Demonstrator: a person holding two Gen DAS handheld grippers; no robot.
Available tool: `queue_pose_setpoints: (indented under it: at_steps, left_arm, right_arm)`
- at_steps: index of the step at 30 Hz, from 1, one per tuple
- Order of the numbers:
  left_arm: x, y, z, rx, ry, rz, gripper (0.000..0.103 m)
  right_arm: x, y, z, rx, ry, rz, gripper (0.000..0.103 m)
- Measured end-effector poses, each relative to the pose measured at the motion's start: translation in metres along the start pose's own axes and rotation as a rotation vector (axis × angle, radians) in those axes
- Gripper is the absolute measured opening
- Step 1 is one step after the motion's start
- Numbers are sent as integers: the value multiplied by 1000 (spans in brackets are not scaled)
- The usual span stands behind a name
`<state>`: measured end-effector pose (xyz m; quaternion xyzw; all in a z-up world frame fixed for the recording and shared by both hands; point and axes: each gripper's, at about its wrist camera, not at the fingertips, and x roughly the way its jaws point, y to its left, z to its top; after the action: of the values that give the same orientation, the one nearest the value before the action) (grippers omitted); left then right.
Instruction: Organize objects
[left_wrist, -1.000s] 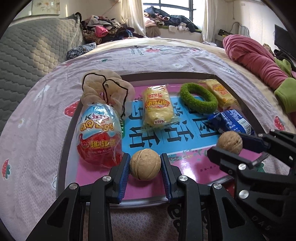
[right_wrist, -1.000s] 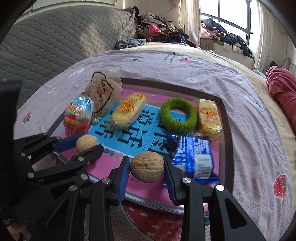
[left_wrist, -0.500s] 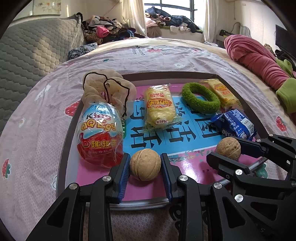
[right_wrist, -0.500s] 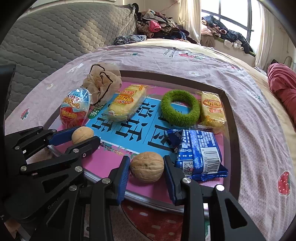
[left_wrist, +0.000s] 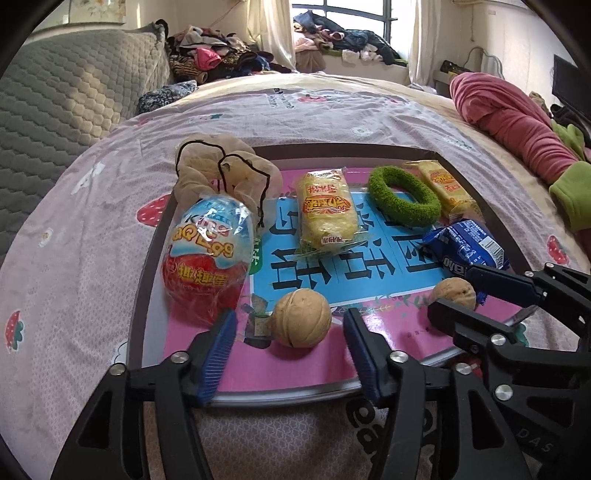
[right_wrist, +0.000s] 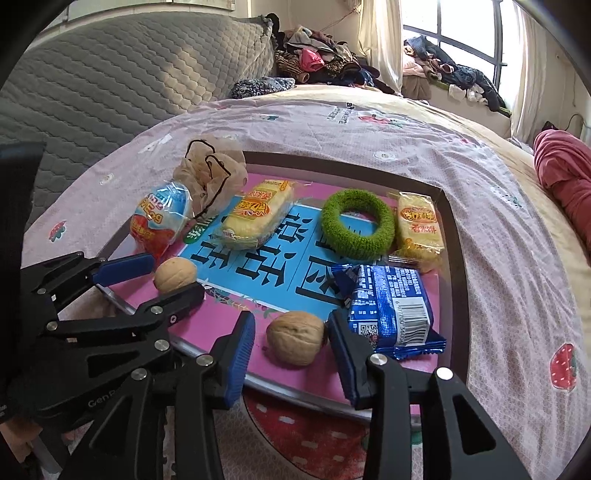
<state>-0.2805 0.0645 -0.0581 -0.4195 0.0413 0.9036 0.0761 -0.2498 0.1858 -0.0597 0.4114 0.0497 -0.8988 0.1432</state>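
Two walnuts lie on the pink front strip of a dark-framed tray (left_wrist: 332, 149) (right_wrist: 454, 258) on the bed. The left walnut (left_wrist: 301, 323) (right_wrist: 175, 275) sits between the blue pads of my left gripper (left_wrist: 290, 328) (right_wrist: 153, 280). Its jaws are opening, with a clear gap on each side of the nut. The right walnut (right_wrist: 295, 338) (left_wrist: 454, 293) rests between the pads of my right gripper (right_wrist: 290, 330) (left_wrist: 472, 297). Those jaws are opening too: the left pad stands off the shell and the right pad is close beside it.
On the tray stand an egg-shaped toy pack (left_wrist: 207, 258), a mesh drawstring pouch (left_wrist: 221, 173), two yellow snack packs (left_wrist: 327, 210) (left_wrist: 447, 188), a green ring (left_wrist: 404, 201) and a blue biscuit pack (right_wrist: 391, 306) just right of the right walnut. Pink bedding (left_wrist: 509, 118) lies to the right.
Both grippers were shut on their walnuts. The left jaws have now spread wide and the right jaws have parted a little, leaving both nuts lying on the tray.
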Motion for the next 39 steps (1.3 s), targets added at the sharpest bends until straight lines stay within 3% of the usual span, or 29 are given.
queue_pose_setpoints:
  at_steps: [10,20,23,34,39]
  left_arm:
    - [-17,2,-4,4,-21,13,77]
    - [-48,6,3,-21,-46,78,90]
    - [-63,7,5,-12,-68,113,101]
    - [-120,11,9,-47,-116,119,102]
    - [-147,7,8,-49,-138,178,102]
  right_arm:
    - [-20,-8,-1,32,-46,29,58]
    - [-52,-16,5,106,-132,33,92]
    - [-68,-17,3,121,-153,43,94]
    - [-124,-6,9,123,-215,29,101]
    - [-153,-3,10,126,-257,-2,102]
